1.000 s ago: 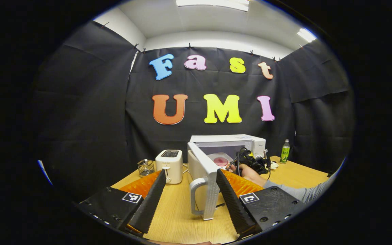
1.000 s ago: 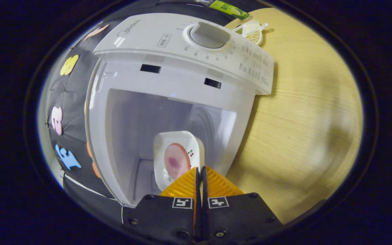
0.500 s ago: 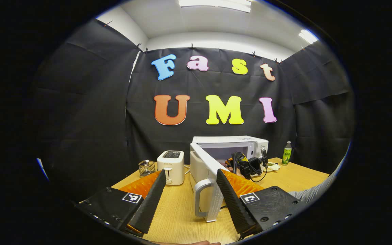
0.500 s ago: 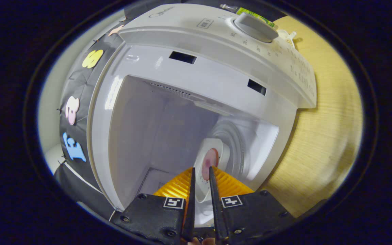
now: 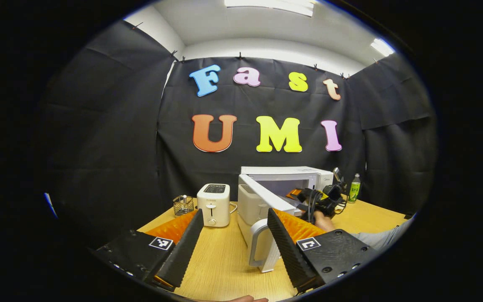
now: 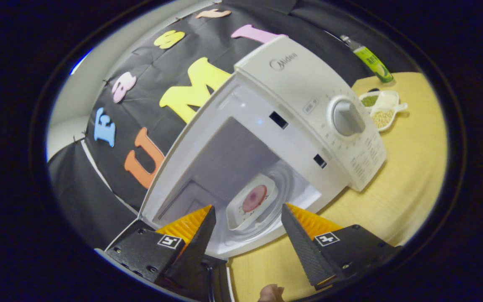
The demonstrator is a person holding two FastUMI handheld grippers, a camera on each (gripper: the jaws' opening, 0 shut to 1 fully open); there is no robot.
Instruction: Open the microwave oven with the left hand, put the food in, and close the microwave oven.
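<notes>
The white microwave [image 6: 308, 92] stands with its door open. Inside, on the turntable, rests a white square plate [image 6: 241, 212] carrying a round pink slice of food [image 6: 254, 198]. My right gripper [image 6: 247, 206] is open just outside the cavity's mouth, its fingers apart from the plate. In the left gripper view the microwave [image 5: 287, 172] sits at the back of the table, its door [image 5: 264, 195] swung toward me. The door handle [image 5: 257, 247] lies between the fingers of my open left gripper [image 5: 235, 233], close to the right finger. A hand [image 5: 321, 218] holds the other gripper by the oven.
A white toaster [image 5: 213, 203] and a small wire basket [image 5: 181, 204] stand left of the microwave. A green bottle [image 6: 369, 58] and a white dish of beans [image 6: 377, 107] sit to its right. The wooden table [image 6: 409, 167] stretches beside the oven.
My right gripper went from shut on the plate to open, left the plate on the turntable and drew back out of the cavity. The door handle now sits nearer my left gripper.
</notes>
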